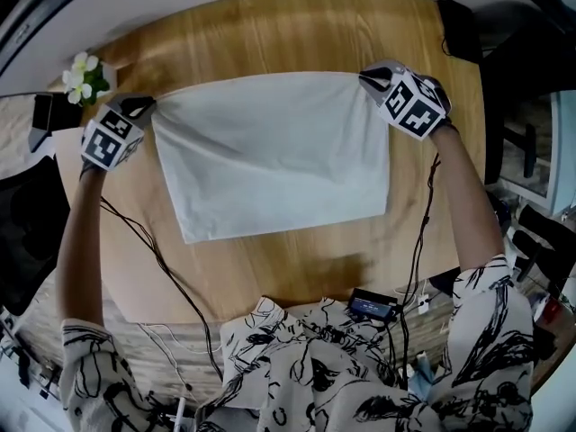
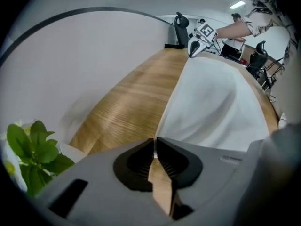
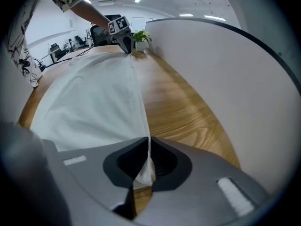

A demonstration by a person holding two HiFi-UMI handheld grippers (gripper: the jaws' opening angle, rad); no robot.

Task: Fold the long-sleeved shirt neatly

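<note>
— Head view shows it best: the white long-sleeved cloth shirt [image 1: 279,151] lies flat as a rectangle on the round light-wood table [image 1: 297,268], a gripper at each far corner.
— Are they gripping it?
— Yes. The left gripper [image 1: 142,106] has its jaws pressed together on the far-left corner. The right gripper [image 1: 369,77] pinches the far-right one, cloth bunched between its pads.
— Light and floppy, I'd guess, and likely to slide on that wood. Corners seem the right hold. Lift unevenly and the middle would sag.
</note>
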